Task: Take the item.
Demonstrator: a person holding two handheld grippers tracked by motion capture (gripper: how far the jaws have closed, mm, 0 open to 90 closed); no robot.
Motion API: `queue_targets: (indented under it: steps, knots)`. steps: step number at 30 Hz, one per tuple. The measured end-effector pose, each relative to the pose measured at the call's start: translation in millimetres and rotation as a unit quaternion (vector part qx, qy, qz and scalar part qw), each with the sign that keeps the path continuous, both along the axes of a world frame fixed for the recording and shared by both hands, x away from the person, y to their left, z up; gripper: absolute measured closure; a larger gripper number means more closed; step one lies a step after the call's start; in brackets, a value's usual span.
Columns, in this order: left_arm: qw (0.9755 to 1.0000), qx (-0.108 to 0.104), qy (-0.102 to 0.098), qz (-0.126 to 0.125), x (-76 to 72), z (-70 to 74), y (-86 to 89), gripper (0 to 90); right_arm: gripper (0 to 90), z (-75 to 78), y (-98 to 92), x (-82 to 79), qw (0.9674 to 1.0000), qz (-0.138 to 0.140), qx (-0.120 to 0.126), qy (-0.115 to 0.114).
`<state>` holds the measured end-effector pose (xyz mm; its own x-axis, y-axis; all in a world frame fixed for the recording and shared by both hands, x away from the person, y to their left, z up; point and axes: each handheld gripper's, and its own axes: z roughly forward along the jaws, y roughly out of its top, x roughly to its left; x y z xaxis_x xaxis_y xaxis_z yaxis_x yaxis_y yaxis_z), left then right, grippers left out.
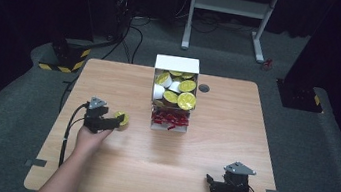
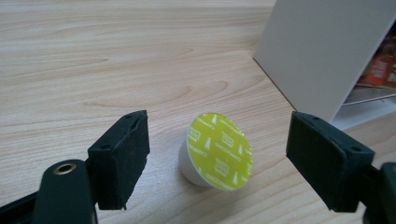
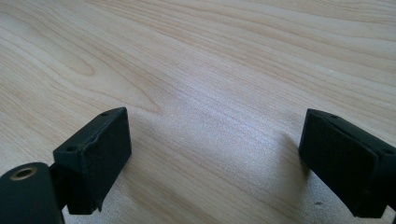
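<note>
The left gripper (image 2: 217, 161) has its fingers (image 2: 122, 156) wide apart around a yellow-lidded capsule (image 2: 215, 151), which lies on its side on the desk (image 1: 159, 160), touching neither. Nearby stands a white box (image 1: 174, 89) of capsules. The right gripper (image 3: 219, 163) rests with its fingers apart over bare desk.

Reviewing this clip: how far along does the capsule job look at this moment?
Early, judging by the layout. Done: one yellow-lidded capsule lies on its side on the table, outside the white box. In hand: the left tool is open around it, not gripping. Left: the box holds many capsules; the right tool is open over bare wood.
</note>
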<state>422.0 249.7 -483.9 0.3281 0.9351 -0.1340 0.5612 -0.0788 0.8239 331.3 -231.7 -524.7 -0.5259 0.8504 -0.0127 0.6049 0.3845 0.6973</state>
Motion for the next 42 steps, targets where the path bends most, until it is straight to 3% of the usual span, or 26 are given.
queue_targets:
  steps: [11, 17, 27, 31, 42]
  knots:
    - [0.9999, -0.001, -0.011, -0.011, -11.7, 10.0, 0.3, 21.2, 9.3, 0.0, 0.0, 0.0, 1.0000, 0.000, 0.000, 0.000]
    - [0.9998, -0.006, -0.006, -0.018, -17.8, 8.5, -0.5, 21.2, 9.3, 0.0, 0.1, 0.0, 1.0000, -0.001, 0.000, 0.000]
    - [0.9994, 0.001, -0.009, -0.032, -30.8, 12.2, -0.5, 20.4, 9.5, 0.0, 0.1, 0.2, 1.0000, 0.000, 0.000, -0.001]
    - [0.9992, 0.013, -0.006, -0.036, -37.8, 12.3, 0.8, 20.3, 9.5, 0.0, 0.3, 0.0, 1.0000, -0.001, 0.000, 0.000]
    - [0.9989, 0.012, 0.011, -0.045, -56.8, 4.4, 11.2, 16.9, 9.6, 0.0, 0.5, 0.2, 1.0000, -0.002, 0.001, 0.000]
